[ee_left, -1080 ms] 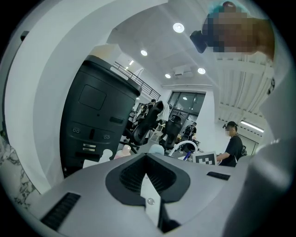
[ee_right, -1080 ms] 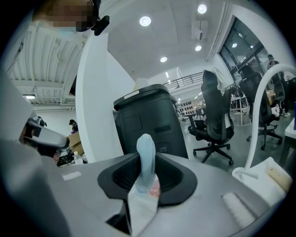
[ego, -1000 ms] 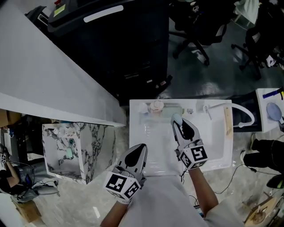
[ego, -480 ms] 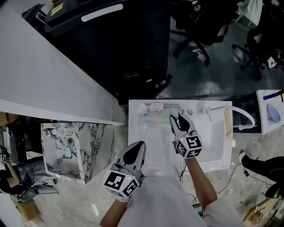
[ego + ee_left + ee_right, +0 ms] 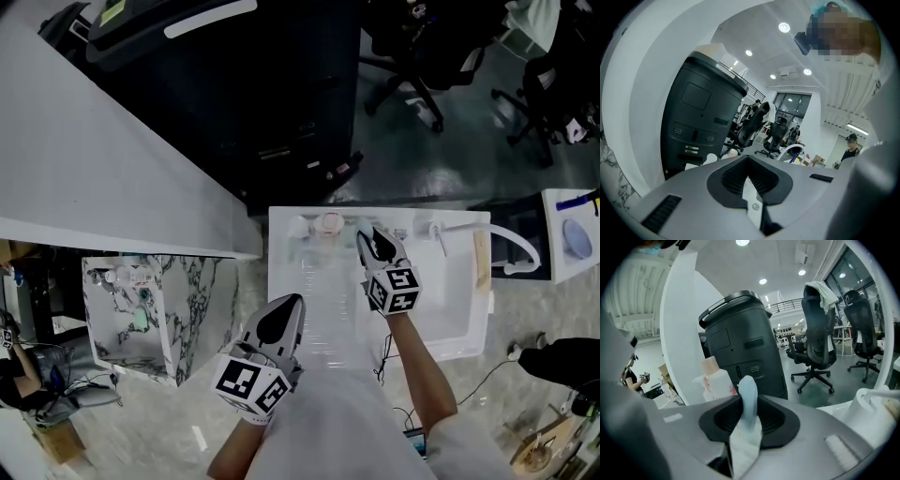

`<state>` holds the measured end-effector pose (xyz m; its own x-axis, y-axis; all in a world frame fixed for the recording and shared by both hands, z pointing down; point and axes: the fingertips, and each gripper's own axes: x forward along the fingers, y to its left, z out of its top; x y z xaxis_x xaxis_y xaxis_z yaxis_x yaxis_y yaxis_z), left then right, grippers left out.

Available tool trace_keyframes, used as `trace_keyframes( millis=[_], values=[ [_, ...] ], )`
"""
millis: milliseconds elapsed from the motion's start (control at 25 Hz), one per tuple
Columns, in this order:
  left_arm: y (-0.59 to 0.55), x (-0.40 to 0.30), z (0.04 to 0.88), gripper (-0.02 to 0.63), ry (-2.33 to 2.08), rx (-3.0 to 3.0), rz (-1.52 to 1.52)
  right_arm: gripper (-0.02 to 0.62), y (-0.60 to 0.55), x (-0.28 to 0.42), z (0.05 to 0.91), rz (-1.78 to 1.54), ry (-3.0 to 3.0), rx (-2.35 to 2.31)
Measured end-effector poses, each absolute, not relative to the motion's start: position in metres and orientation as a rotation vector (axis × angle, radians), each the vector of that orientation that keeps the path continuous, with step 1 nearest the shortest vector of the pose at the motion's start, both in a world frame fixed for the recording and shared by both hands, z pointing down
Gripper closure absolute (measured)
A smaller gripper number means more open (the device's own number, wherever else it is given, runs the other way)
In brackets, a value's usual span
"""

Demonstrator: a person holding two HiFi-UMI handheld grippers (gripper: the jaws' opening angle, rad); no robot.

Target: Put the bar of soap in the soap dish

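Note:
A pale blue bar of soap [image 5: 748, 394] stands on edge between the jaws of my right gripper [image 5: 750, 416], which is shut on it. In the head view this gripper [image 5: 367, 240] reaches over the back ledge of the white sink [image 5: 286, 281], right of a pink-capped bottle [image 5: 330, 223]. A pale rectangular outline on the ledge under its tip may be the soap dish; I cannot tell. My left gripper [image 5: 294, 304] hangs over the sink's front left edge. Its jaws [image 5: 749, 177] meet at the tip and hold nothing.
A white tap [image 5: 439, 234] and a curved white hose [image 5: 520, 246] sit at the sink's back right. The bottle [image 5: 715, 378] rises just beyond the soap. A marble-patterned cabinet [image 5: 159, 309] stands to the left; a dark machine [image 5: 272, 84] and office chairs [image 5: 422, 56] lie behind.
My right gripper has moved with the soap from over the basin toward the sink's back ledge, sinking lower. The left gripper has stayed put.

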<state>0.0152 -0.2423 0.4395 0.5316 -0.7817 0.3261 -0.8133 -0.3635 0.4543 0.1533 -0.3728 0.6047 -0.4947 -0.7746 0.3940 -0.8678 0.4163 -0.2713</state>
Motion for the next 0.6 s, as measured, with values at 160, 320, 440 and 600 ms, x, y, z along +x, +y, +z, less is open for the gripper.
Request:
trace_keyframes(
  millis=[160,320,440,600],
  values=[
    [-0.244,0.015,0.44,0.598,-1.287,2.2,0.075,0.48,-0.378,0.155,0.623,0.692,-2.427,1.44],
    [-0.246,0.014,0.443,0.597,-1.284,2.199,0.078,0.48,-0.384,0.152,0.639,0.722,-2.4,1.421],
    [-0.247,0.015,0.443,0.597,-1.278,2.2,0.077,0.48,-0.385,0.151,0.65,0.748,-2.378,1.404],
    [-0.247,0.017,0.441,0.597,-1.276,2.208,0.081,0.48,-0.385,0.15,0.666,0.779,-2.337,1.383]
  ],
)
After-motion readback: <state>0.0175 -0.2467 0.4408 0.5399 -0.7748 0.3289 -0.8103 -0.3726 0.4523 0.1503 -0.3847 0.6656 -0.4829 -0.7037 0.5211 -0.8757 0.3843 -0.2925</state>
